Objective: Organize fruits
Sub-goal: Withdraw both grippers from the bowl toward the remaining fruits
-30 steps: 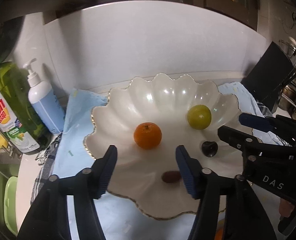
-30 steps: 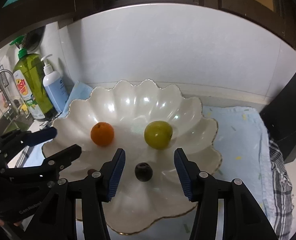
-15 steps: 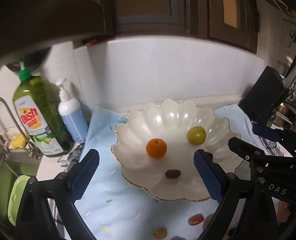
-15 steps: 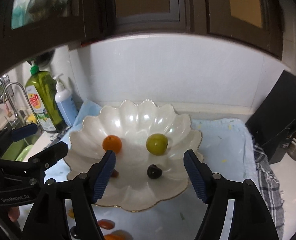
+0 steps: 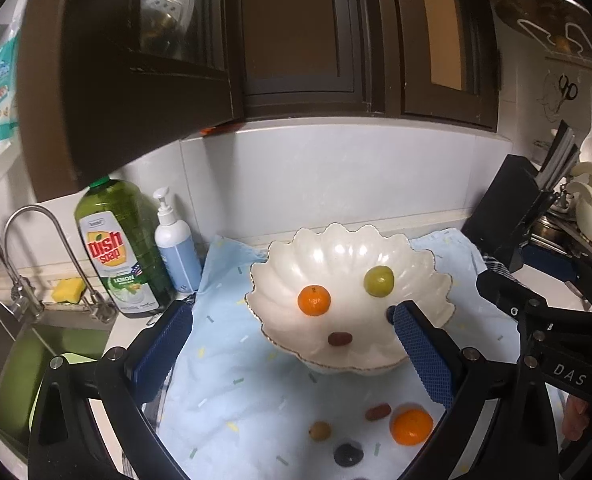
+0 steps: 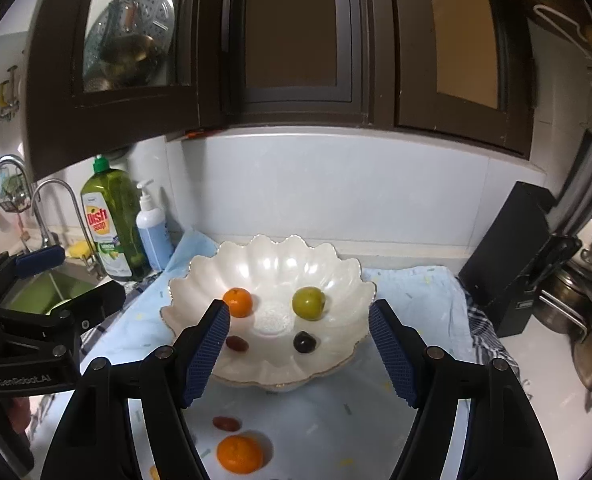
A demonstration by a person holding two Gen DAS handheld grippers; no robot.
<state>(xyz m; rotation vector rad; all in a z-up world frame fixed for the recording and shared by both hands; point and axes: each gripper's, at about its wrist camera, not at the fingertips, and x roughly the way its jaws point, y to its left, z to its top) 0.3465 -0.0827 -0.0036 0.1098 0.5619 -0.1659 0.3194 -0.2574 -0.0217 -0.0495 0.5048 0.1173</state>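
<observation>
Blue cloth (image 5: 232,396) holds loose fruit before the bowl (image 5: 347,248); both grippers (image 5: 292,356) (image 6: 299,352) gape empty. Next, probably grasp the orange (image 6: 240,454).

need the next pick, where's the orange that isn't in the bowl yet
The loose orange lies on the blue cloth in front of the white bowl, low right in the left wrist view, beside a small red fruit.

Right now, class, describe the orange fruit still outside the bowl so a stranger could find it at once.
Start at the white scalloped bowl on the pale blue cloth. On the cloth in front of it lie four loose fruits. The tangerine is the rightmost, biggest and the only bright orange one there; its twin sits inside the bowl.
</observation>
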